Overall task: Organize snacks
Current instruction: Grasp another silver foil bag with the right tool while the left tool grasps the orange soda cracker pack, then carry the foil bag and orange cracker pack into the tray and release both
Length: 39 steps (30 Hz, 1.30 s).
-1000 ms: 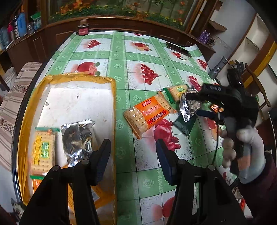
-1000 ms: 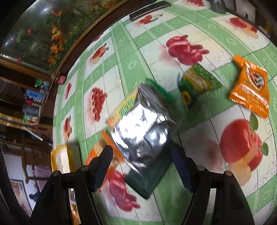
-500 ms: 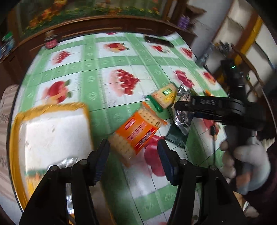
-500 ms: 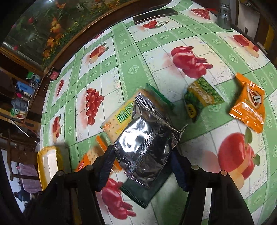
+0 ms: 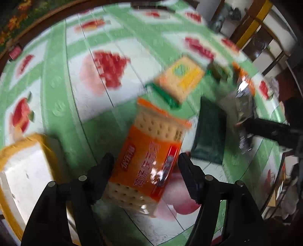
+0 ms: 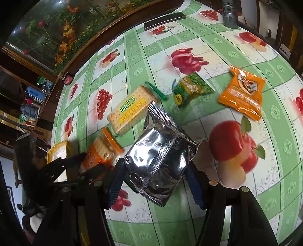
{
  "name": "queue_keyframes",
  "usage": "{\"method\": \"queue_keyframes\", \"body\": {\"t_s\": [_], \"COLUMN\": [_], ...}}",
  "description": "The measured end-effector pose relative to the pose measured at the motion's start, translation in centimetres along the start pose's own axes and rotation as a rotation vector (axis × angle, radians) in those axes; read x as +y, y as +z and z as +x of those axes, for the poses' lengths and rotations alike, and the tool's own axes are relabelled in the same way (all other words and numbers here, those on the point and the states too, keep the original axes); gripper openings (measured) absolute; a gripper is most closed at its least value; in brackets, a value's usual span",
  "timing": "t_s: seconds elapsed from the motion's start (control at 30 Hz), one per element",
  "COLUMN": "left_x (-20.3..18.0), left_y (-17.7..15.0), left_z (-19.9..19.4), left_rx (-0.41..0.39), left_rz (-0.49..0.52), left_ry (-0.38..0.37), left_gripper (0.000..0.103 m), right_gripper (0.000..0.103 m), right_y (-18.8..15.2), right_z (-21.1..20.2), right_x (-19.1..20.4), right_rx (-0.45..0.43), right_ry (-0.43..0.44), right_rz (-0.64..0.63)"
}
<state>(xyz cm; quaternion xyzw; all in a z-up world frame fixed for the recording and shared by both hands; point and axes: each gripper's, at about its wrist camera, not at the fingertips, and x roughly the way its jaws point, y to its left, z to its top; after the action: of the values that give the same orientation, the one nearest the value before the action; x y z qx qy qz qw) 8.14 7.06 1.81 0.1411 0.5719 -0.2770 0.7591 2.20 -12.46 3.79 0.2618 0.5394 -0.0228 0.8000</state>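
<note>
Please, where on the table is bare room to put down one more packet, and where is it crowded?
Bare cloth lies left of the yellow cracker packet, toward the table's far edge, and right of the silver bag, below the orange pouch. The middle is crowded: orange cracker packet, silver bag and pea packet lie close together.

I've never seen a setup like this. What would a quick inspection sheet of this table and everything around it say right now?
Surface: fruit-print green tablecloth.
Job's things: orange cracker pack between the left gripper fingers; silver foil bag between the right gripper fingers; yellow-label cracker pack, green pea packet, orange snack packet, dark green packet lying loose; yellow-edged tray at left.
Clutter: dark flat object, grey cylinder at the far edge.
Grippers: both open.
Cables: nothing seen.
Surroundings: flower-painted panel, cluttered shelves.
</note>
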Motion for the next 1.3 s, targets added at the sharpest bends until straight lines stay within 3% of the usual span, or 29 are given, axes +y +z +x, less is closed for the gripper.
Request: {"method": "queue_keyframes", "body": {"t_s": [0.03,0.07,0.13,0.8,1.3], "left_x": [-0.6,-1.0,-1.4,-4.0,-3.9], "left_y": [-0.2,-0.2,-0.6,-7.5,-14.7], "left_z": [0.1,0.1,-0.2,-6.4,-11.7], "left_rx": [0.005,0.001,-0.001,-0.156,-0.268], "left_rz": [0.016,0.021,0.002,-0.316,-0.542], "left_ry": [0.029,0.056,0.062,-0.017,0.073], "left_gripper": [0.069,0.060,0.052,0.052,0.052], "right_gripper": [0.064,0.064,0.064,0.064,0.064], "right_y": [0.0,-0.2,-0.6,-5.1,-8.1], "right_z": [0.0,-0.2,-0.4,-1.9,-3.9], "right_x": [-0.1,-0.3,-0.7,-1.4,3.0], "right_rx": [0.001,0.001,0.003,0.077,0.124], "right_ry": [0.001,0.004,0.004,0.040,0.142], "right_rz": [-0.001,-0.002,-0.008,-0.162,-0.370]}}
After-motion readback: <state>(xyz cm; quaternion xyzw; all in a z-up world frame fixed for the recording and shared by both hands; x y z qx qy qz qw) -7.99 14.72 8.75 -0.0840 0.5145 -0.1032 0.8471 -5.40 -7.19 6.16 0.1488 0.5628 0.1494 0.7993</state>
